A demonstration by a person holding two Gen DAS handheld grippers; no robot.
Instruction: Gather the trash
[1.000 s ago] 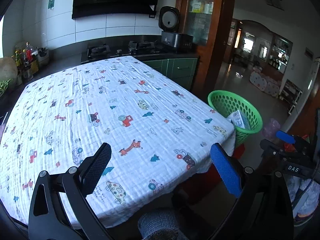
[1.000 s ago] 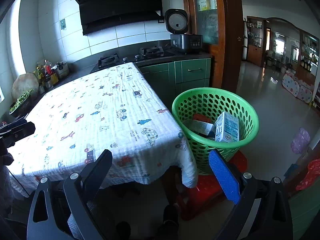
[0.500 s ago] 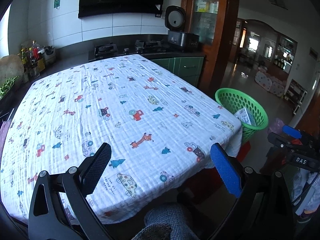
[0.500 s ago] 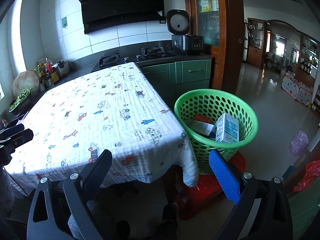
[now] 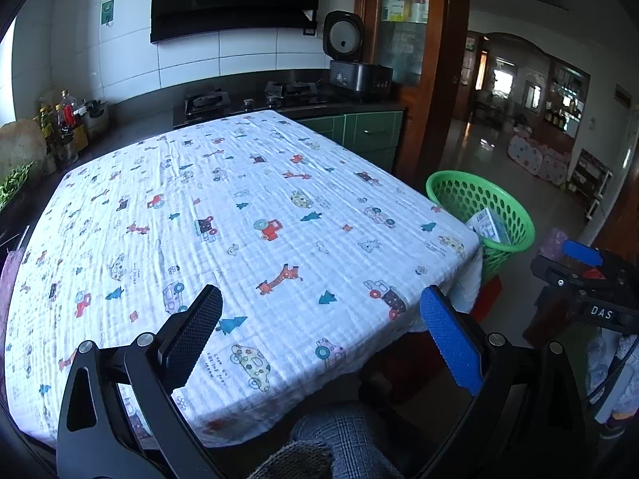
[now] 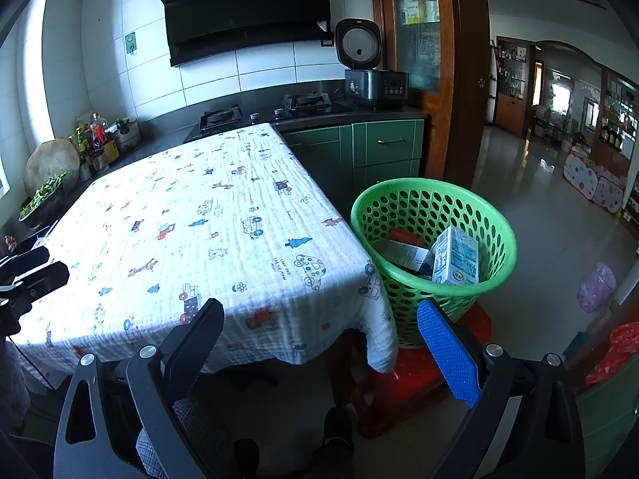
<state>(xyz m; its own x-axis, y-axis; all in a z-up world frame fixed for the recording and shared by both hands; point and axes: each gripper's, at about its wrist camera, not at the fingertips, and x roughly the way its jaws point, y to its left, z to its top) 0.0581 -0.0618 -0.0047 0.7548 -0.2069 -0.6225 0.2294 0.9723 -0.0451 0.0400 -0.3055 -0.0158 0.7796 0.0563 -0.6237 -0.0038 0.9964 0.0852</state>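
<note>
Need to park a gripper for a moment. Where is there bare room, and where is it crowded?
The tablecloth is bare from the near edge to the stove. Crowded: bottles on the left counter, and the green basket, which already holds a carton.
</note>
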